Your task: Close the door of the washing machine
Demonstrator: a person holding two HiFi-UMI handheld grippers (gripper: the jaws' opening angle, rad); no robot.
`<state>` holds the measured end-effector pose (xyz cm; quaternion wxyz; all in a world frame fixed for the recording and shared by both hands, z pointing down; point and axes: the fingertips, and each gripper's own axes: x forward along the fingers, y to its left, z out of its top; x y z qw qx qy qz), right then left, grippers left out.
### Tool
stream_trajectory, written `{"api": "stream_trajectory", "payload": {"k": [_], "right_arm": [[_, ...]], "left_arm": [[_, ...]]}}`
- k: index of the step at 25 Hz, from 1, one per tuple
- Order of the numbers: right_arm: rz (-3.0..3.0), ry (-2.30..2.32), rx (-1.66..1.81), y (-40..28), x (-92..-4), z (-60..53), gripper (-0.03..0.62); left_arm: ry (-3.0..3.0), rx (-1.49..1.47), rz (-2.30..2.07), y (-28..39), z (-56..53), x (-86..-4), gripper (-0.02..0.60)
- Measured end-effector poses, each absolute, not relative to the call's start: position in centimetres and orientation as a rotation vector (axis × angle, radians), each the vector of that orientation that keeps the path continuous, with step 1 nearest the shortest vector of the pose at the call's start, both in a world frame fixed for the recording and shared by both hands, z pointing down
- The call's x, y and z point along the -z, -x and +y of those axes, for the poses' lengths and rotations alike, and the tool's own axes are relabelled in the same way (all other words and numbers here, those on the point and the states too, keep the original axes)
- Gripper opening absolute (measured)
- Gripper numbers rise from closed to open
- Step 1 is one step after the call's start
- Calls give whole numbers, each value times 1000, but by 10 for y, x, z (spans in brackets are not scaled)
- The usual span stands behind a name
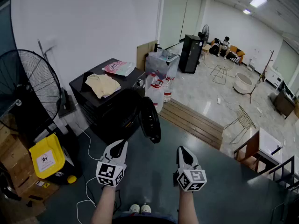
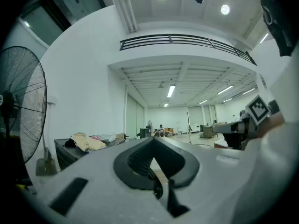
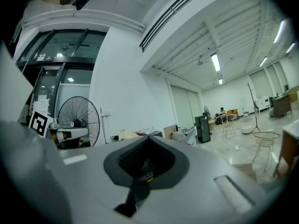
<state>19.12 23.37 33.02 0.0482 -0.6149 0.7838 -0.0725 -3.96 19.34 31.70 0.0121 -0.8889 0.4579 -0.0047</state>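
A black washing machine [image 1: 110, 108] stands against the white wall, its round door [image 1: 150, 120] swung open toward me. My left gripper [image 1: 117, 149] hovers level just short of the door, jaws together and empty. To its right, my right gripper [image 1: 183, 154] is held level as well, jaws together with nothing in them. In the left gripper view the left gripper [image 2: 154, 139] has its tips meeting, and the machine's top [image 2: 70, 148] shows past them at the left. The right gripper [image 3: 148, 138] looks the same in its own view.
A yellowish cloth [image 1: 103, 84] and a pink packet [image 1: 119, 67] lie on the machine. A big standing fan [image 1: 28, 92], a yellow container [image 1: 46, 158] and cardboard boxes stand at the left. Water bottles [image 1: 156, 85] and a wooden step [image 1: 191, 120] lie beyond the door.
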Motion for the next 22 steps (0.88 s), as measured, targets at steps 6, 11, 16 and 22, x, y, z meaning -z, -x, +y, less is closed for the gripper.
{"api": "stream_trajectory", "payload": {"k": [6,11,16,22], "right_arm": [[2390,1874,226,-191,-332,234,12],[2391,1872,226,-188,-331,233,12],[2388,1880,253,-187,-338,236,12],[2398,1880,297,-180,-352,238,14]], "left_arm": [[2773,17,1429,39,193,-319,0],[2774,21,1431,43,193,-319,0],[2777,28,1430,42,197,-321,0],[2791,46,1429,45,198,-328,0]]}}
